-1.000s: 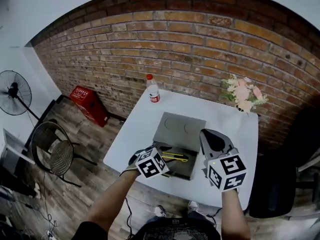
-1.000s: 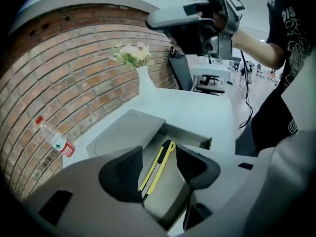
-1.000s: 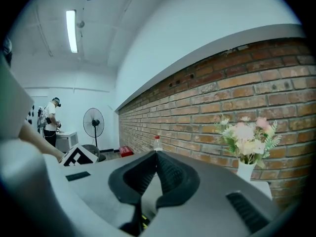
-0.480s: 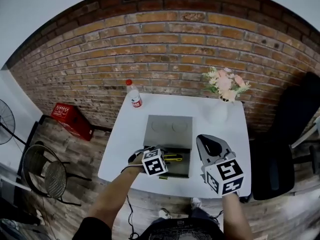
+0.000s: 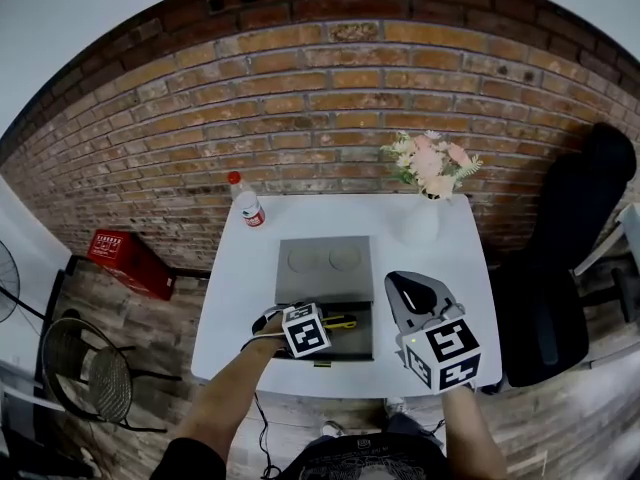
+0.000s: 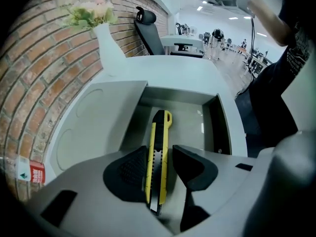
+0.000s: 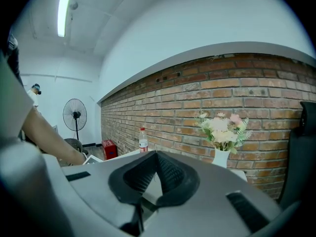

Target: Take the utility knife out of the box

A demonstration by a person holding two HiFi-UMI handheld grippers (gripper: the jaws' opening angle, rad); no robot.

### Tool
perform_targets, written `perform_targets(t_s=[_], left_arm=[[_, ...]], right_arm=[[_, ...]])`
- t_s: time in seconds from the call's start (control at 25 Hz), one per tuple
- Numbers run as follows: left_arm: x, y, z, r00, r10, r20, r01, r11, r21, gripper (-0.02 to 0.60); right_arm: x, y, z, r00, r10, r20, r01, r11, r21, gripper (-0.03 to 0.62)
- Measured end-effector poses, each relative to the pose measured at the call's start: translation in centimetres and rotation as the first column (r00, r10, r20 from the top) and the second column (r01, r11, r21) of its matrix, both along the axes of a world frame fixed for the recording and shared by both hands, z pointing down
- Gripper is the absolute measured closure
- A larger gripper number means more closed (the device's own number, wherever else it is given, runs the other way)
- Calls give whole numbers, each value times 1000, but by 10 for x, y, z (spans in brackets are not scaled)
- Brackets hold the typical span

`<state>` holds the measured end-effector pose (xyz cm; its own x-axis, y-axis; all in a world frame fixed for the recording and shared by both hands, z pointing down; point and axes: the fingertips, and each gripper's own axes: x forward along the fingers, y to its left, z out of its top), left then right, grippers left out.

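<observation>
A yellow and black utility knife (image 6: 159,157) lies flat in the open grey box (image 6: 217,115), whose lid (image 5: 322,266) lies back on the white table. My left gripper (image 6: 159,153) points steeply down into the box and straddles the knife. Its jaws have just been closing: the left pad touches the knife's side, while a thin gap still shows at the right pad. In the head view the knife's tip (image 5: 345,322) shows beside the left gripper (image 5: 316,322). My right gripper (image 5: 415,293) hovers over the table right of the box, shut and empty.
A water bottle (image 5: 247,208) stands at the table's far left corner and a white vase of flowers (image 5: 424,193) at the far right. A black office chair (image 5: 560,288) is right of the table. A red crate (image 5: 124,263) and a wire chair (image 5: 85,378) are on the floor at left.
My left gripper has sunk into the box around the knife and rolled, and its jaws have narrowed. The right gripper has drifted only slightly. The head view has shifted.
</observation>
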<state>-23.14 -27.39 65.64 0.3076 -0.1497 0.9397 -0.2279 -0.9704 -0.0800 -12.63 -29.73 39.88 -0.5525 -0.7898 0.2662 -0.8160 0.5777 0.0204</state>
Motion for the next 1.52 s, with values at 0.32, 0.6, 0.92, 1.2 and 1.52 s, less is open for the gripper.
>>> perform_targets(t_s=[0.32, 0.6, 0.92, 1.2, 1.52], left_arm=[[2, 1, 4, 1000, 3, -8, -4, 994, -106, 413], [-1, -6, 2, 1000, 9, -3, -9, 996, -88, 451], [-1, 0, 2, 1000, -18, -22, 16, 996, -90, 454], [8, 5, -10, 997, -34, -72, 30, 998, -54, 454], [23, 3, -48, 981, -80, -177, 84, 996, 17, 454]], right_arm=[[-2, -8, 5, 1000, 0, 2, 0, 1000, -15, 576], [1, -13, 8, 1000, 2, 8, -2, 1000, -23, 576], [3, -14, 8, 1000, -15, 9, 16, 1000, -23, 576], [5, -17, 7, 999, -34, 18, 35, 999, -26, 576], [8, -22, 7, 998, -56, 37, 57, 998, -29, 576]])
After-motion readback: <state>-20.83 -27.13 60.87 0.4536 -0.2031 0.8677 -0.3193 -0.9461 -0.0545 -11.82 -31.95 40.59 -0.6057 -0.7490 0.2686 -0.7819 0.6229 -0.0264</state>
